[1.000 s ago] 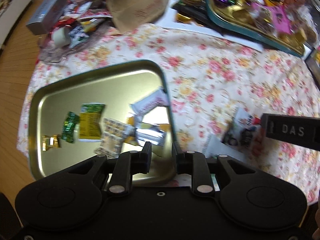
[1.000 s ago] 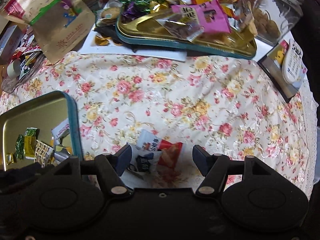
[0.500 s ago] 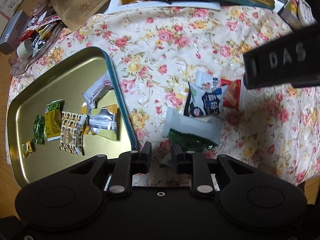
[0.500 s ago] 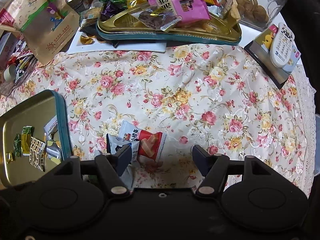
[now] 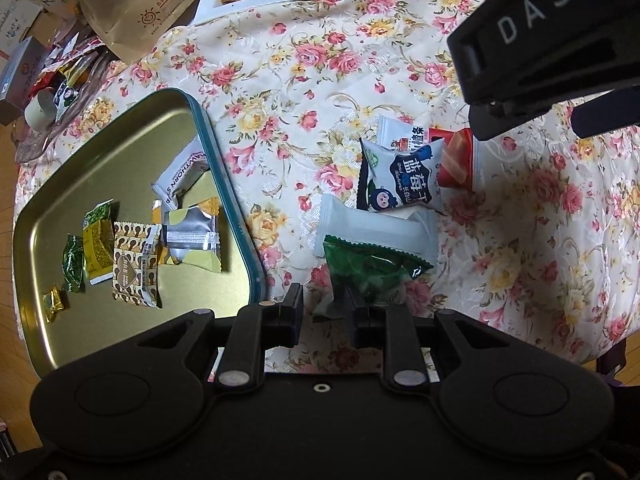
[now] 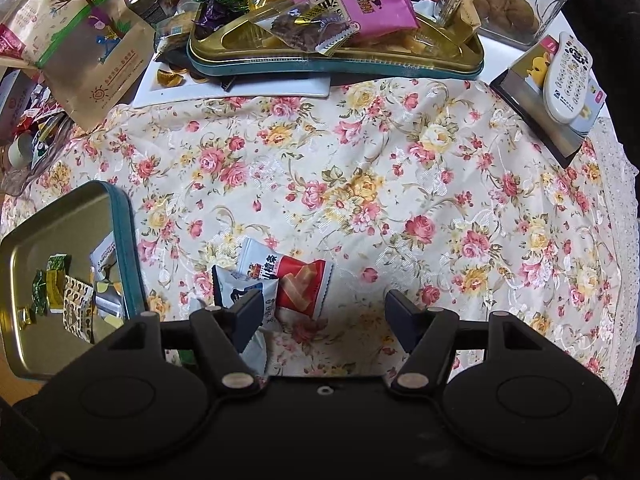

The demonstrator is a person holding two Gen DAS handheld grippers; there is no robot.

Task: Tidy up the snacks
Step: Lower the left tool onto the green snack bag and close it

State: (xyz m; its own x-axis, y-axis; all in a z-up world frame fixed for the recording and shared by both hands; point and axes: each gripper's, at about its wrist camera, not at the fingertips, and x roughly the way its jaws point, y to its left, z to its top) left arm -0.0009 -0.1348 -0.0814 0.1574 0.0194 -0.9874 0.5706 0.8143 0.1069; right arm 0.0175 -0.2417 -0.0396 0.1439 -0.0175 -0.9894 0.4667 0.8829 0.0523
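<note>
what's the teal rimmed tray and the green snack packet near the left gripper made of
The teal-rimmed gold tray looks like thin painted metal, probably tin: its glossy gold floor mirrors the snacks lying on it. The green snack packet with a zigzag edge looks like shiny, partly see-through plastic film: it crinkles and catches glare. Neither can be confirmed by sight alone.

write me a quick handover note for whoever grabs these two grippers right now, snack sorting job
Left gripper: open, nothing held, pointing down at the near edge of the green packet.
Right gripper: open wide, empty, above the cloth; its left finger sits over the blue-and-white packet.
Gold tray on the left: several small snacks already lie in it.
Loose on the flowered cloth beside the tray: green packet, plain white packet, blue-and-white packet, red-and-white packet, overlapping in a pile.
Left to do: move those four into the tray, probably the green one first.
</note>
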